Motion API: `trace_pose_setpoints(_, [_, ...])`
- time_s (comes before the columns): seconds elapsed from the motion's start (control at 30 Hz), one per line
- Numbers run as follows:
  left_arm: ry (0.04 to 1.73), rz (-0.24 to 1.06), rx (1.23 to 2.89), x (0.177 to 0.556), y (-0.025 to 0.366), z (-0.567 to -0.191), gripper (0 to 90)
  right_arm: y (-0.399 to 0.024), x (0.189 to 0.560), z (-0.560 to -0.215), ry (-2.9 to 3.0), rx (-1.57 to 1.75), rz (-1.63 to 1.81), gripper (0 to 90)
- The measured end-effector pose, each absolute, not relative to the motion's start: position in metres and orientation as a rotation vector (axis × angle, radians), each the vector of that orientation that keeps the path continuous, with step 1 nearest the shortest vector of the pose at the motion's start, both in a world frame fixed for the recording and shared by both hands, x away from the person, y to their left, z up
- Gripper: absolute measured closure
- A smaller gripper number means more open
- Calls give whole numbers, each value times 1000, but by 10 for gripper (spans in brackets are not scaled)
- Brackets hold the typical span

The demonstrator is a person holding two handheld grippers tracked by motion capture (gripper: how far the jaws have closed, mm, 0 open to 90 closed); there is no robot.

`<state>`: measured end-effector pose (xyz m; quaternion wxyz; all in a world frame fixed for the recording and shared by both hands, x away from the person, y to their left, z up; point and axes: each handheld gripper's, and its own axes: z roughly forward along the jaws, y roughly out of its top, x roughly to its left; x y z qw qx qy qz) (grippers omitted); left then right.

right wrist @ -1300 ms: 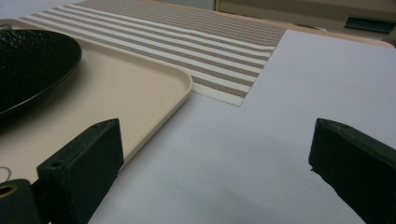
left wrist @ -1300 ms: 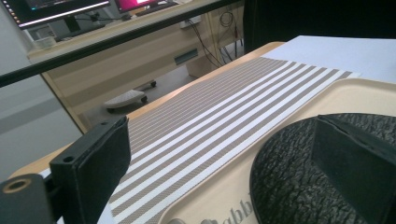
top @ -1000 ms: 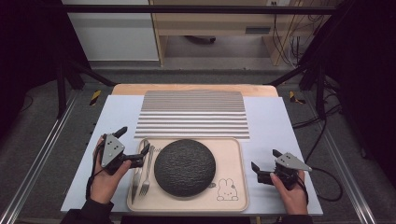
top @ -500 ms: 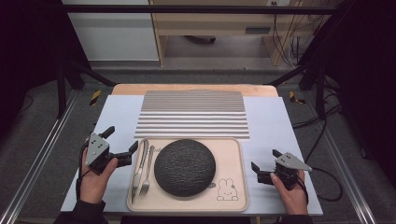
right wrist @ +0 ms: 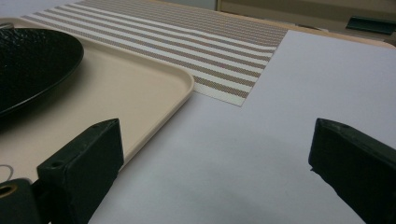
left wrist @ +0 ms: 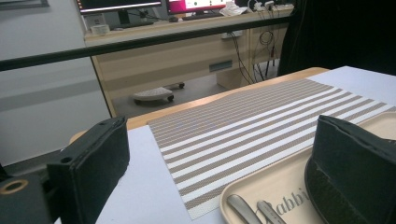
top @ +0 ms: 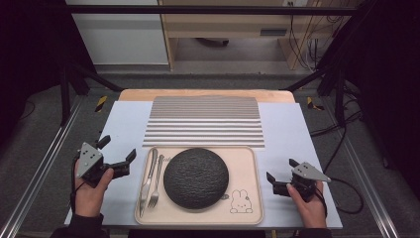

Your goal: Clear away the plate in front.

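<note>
Left gripper (top: 118,157), jaws spread and empty, is hovering just left of the tray (top: 250,163) where knife (top: 147,179) and fork (top: 156,181) are lying beside the dark plate (top: 196,177), right gripper (top: 277,183) idling open by the tray's right edge; likely next: reaching in for the cutlery.

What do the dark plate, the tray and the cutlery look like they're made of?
Plate: probably matte black stoneware, with a fine pebbled surface. Tray: likely beige plastic, smooth with a moulded rim. Knife and fork: shiny silver metal, likely steel.
</note>
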<state>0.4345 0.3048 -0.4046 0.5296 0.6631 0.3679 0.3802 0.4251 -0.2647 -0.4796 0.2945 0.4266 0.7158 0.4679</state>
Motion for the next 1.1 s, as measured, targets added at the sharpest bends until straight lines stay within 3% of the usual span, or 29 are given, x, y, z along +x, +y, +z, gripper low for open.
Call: trace_pose_setpoints(1.1, [981,910,1520,425,345,-419,40,-265,425,-480,1902,1138,1243,34])
